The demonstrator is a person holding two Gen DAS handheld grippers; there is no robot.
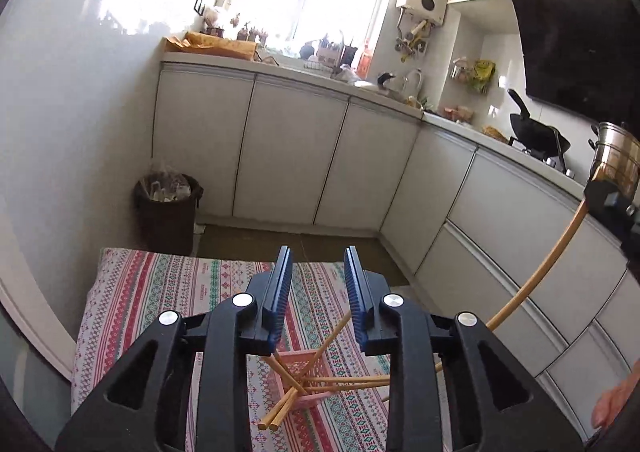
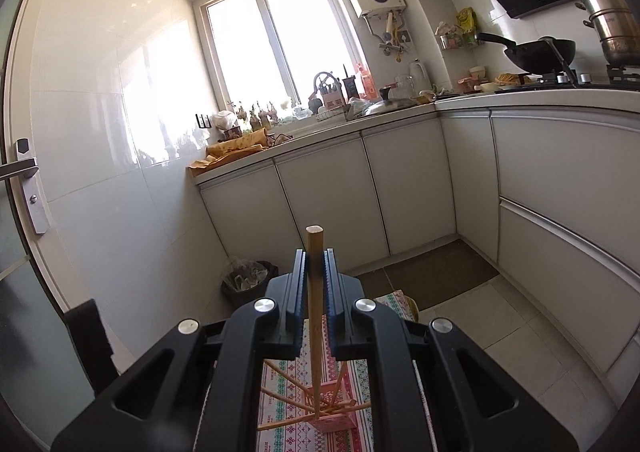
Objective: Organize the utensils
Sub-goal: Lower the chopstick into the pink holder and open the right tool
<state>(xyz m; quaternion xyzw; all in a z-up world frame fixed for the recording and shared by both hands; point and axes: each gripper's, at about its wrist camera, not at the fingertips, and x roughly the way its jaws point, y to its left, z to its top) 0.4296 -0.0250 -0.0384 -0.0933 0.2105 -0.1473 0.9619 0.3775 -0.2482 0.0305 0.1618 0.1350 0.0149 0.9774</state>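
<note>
Right tongs (image 2: 314,272) grip one chopstick (image 2: 315,292) upright, tip directly over the pink basket (image 2: 334,422) on the patterned cloth (image 2: 280,428). Left tongs (image 1: 316,292) wide, empty, above basket. Step: dropping it in. Next: lower straight. Splayed chopsticks (image 1: 340,380) crowd the rim; little room.

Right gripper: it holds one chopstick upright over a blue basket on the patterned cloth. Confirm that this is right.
Wrong in one respect: the basket is pink, not blue, as the right wrist view shows. The rest stands: the right gripper is shut on one chopstick, held upright over the basket on the patterned cloth.
</note>
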